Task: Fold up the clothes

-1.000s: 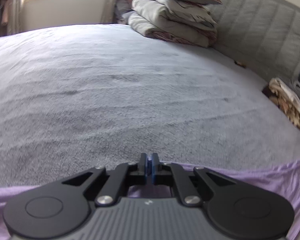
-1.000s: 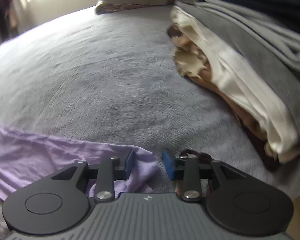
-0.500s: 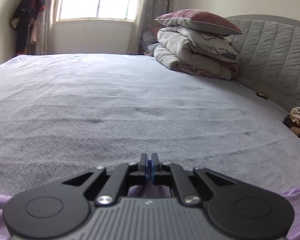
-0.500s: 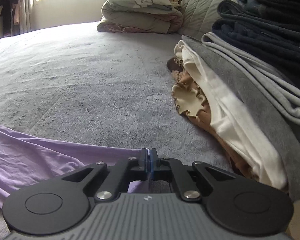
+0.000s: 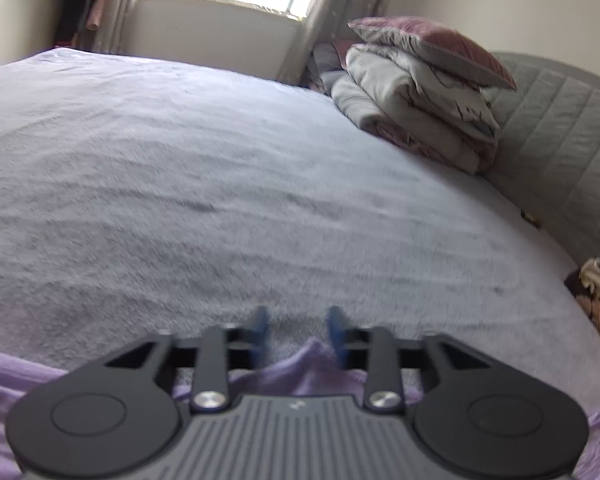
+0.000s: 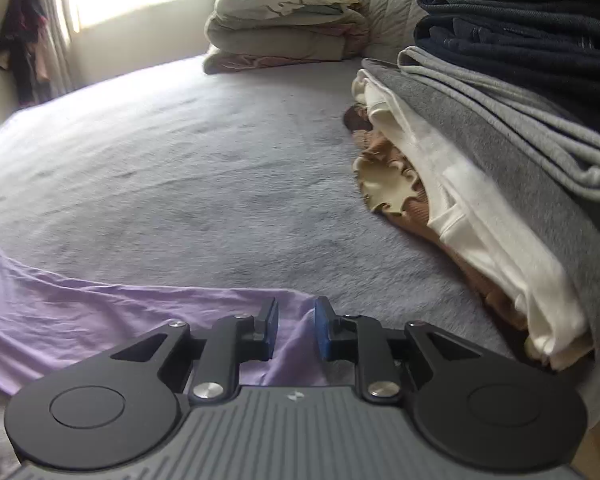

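Half a second ago both claws were pinched together on the lilac garment (image 6: 100, 320); now the left claw (image 5: 298, 334) and the right claw (image 6: 296, 326) stand apart, cloth peaking loose between the pads. The fold edge looks released onto the grey bed (image 5: 220, 200), near the folded stack (image 6: 500, 180). The claw bodies hide the garment's near part.

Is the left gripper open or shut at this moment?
Open: the left gripper shows a clear gap between its blue pads, purple garment bunched loose below.

Stacked bedding (image 5: 416, 92) against headboard (image 5: 560, 128)
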`<state>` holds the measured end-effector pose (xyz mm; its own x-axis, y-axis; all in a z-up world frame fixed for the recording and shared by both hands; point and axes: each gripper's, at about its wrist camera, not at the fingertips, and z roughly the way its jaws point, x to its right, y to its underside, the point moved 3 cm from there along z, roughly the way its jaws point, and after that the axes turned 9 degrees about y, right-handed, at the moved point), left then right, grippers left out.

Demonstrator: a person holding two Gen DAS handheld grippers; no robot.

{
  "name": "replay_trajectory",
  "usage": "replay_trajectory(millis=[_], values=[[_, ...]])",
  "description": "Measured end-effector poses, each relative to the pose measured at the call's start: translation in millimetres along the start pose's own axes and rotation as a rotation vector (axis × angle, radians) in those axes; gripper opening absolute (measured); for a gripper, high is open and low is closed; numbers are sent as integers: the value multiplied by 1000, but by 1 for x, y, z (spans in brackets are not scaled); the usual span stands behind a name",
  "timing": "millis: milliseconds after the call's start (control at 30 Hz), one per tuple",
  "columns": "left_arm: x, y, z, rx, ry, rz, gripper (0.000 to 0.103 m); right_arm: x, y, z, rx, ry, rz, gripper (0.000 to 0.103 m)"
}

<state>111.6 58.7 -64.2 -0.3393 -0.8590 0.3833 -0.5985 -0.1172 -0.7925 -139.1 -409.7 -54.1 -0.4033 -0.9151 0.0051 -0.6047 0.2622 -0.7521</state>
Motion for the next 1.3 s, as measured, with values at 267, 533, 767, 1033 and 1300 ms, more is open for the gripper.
replay_trajectory(millis=[267, 533, 767, 1033, 1300], values=[[22, 15, -27, 6, 133, -65, 46, -22, 13, 6, -62, -70, -98, 22], [35, 46, -23, -44, 161, -3, 47, -27, 7, -5, -13, -28, -130, 3], [34, 47, -20, -37, 174, -5, 50, -25, -11, 7, 15, 75, -135, 3], [41, 47, -18, -49, 174, 27, 53, -15, -19, 26, 0, 106, -85, 4], [47, 40, -24, -53, 208, 7, 53, 24, -6, 2, -58, -25, 155, 8]])
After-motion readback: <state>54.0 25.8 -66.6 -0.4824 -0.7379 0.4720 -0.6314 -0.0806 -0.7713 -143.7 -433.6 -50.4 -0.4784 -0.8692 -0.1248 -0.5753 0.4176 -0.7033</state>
